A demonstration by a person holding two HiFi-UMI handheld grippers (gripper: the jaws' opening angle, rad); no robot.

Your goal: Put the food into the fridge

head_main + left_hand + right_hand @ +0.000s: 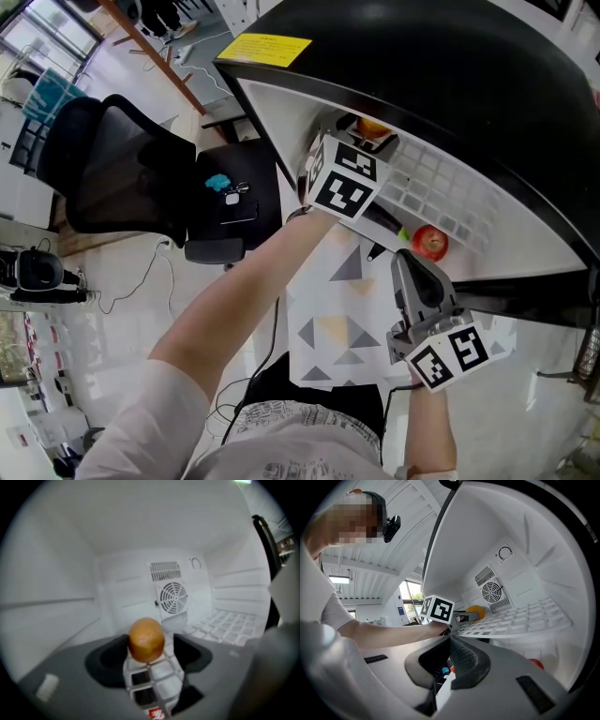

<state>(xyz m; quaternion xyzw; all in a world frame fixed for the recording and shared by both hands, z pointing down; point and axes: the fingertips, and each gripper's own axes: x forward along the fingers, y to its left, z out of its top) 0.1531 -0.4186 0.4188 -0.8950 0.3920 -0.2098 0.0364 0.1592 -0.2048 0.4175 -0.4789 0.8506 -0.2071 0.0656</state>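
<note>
Here, the person's left arm, bare below a white sleeve, stretches from the lower left of the head view into the open mini fridge (450, 66). The left tongs (370, 141) point in over the white wire shelf (441, 187), with their marker cube just outside the opening.

In the left gripper view an orange (146, 639) sits between the two dark jaws, right above the shelf grid. It is round, dull orange and faintly dimpled. The jaws stand slightly wider than the fruit. One seems to touch it, while a sliver of shelf shows between the orange and the other. Whether the orange rests its weight on the wires cannot be told.

The right tongs (408, 261) are held lower, at the mouth of the fridge, with their tips pointing toward it. Their own view shows the jaws pressed together with nothing between them.

A red apple (430, 242) lies in the compartment below the shelf, well apart from the orange.

The orange is at the shelf's left end, near the front edge and the left wall. From there the grid runs on to the right and back toward the round fan grille (172, 597) in the rear wall. A triangle-patterned sheet (337, 309) spreads beneath both hands in front of the fridge. A black office chair (122, 169) stands off to the left.
</note>
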